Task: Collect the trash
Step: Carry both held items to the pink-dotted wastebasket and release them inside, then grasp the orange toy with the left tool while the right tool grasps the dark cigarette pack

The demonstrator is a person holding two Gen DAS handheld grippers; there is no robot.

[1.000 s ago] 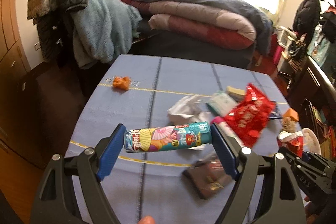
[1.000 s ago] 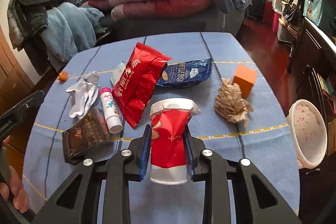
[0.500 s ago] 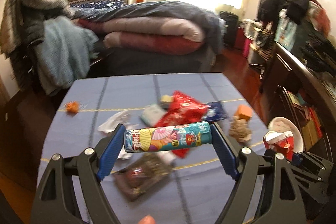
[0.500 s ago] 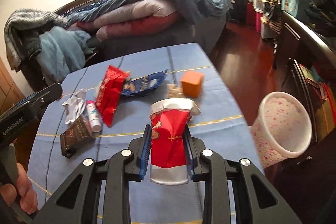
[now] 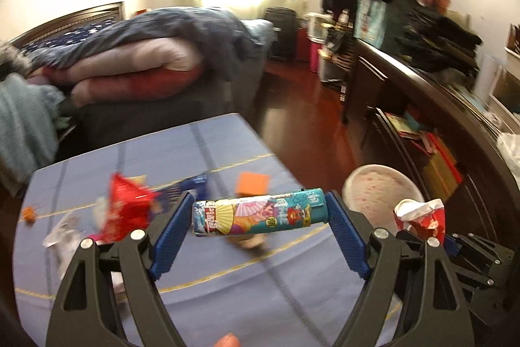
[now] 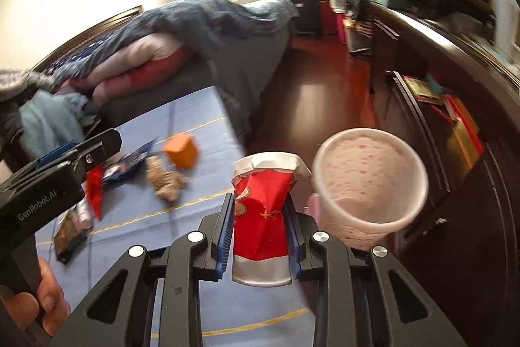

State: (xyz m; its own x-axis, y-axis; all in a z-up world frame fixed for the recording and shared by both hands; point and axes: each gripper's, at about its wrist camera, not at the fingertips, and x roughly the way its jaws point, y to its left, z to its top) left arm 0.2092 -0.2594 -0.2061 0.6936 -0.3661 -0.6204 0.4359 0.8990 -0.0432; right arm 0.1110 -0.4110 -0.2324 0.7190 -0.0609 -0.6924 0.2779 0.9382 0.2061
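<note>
My left gripper (image 5: 258, 213) is shut end-to-end on a colourful teal snack tube (image 5: 258, 212), held crosswise above the blue table (image 5: 201, 275). My right gripper (image 6: 260, 217) is shut on a crushed red and white paper cup (image 6: 263, 213), at the table's right edge beside the pink speckled trash bin (image 6: 370, 178). The bin (image 5: 380, 194) and the red cup (image 5: 422, 218) also show at the right of the left wrist view.
On the table lie a red snack bag (image 5: 126, 210), a blue packet (image 6: 133, 160), an orange block (image 6: 181, 150), crumpled brown paper (image 6: 165, 181) and a dark wrapper (image 6: 70, 233). A bed (image 5: 136, 60) stands behind; a dark cabinet (image 6: 455, 126) flanks the bin.
Both grippers have swung right with their loads. The table and litter slid left in view, and the trash bin now sits close beside the right gripper.
</note>
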